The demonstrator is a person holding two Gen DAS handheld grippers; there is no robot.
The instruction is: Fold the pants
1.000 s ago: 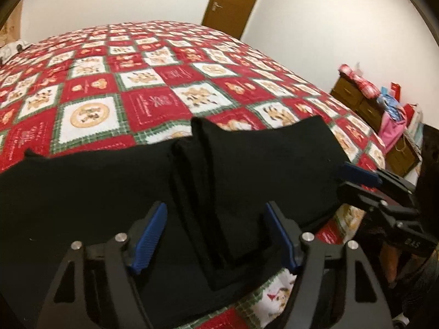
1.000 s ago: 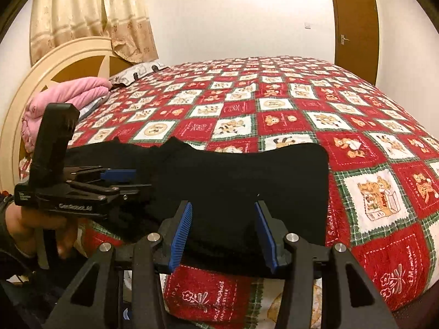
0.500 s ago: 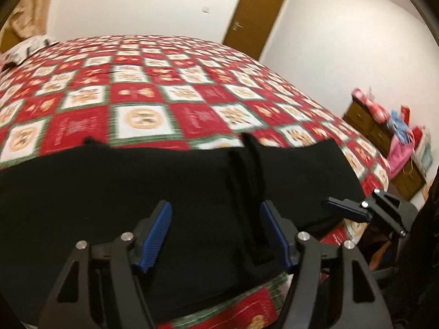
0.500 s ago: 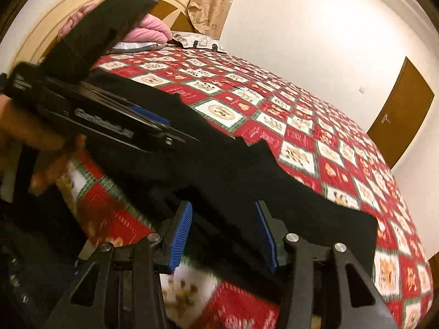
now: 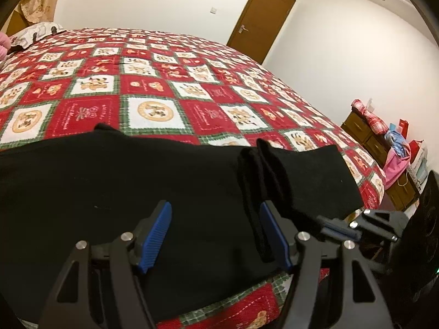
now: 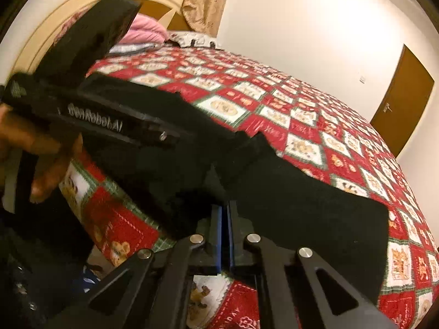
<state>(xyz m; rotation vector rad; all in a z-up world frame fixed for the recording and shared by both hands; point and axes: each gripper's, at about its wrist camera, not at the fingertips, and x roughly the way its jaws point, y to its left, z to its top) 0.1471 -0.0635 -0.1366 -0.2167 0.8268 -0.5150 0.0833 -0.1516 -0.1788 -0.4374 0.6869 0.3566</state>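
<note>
Black pants [image 5: 123, 192] lie along the near edge of the bed, with a folded ridge [image 5: 255, 181] right of the middle. My left gripper [image 5: 216, 235] is open, its blue pads astride the near hem, holding nothing. My right gripper [image 6: 225, 233] is shut on the near edge of the pants [image 6: 301, 208]. It also shows low at the right of the left wrist view [image 5: 337, 226]. The left gripper's body [image 6: 93, 115], held by a hand, crosses the upper left of the right wrist view.
The bed has a red, white and green patchwork quilt [image 5: 153, 87]. A headboard with pink bedding [image 6: 148, 27] is at the far end. A wooden dresser [image 5: 370, 139] piled with clothes stands right of the bed. A brown door [image 5: 260, 16] is behind.
My right gripper has closed from open onto the near edge of the pants. My left gripper has shifted left along the hem and stays open.
</note>
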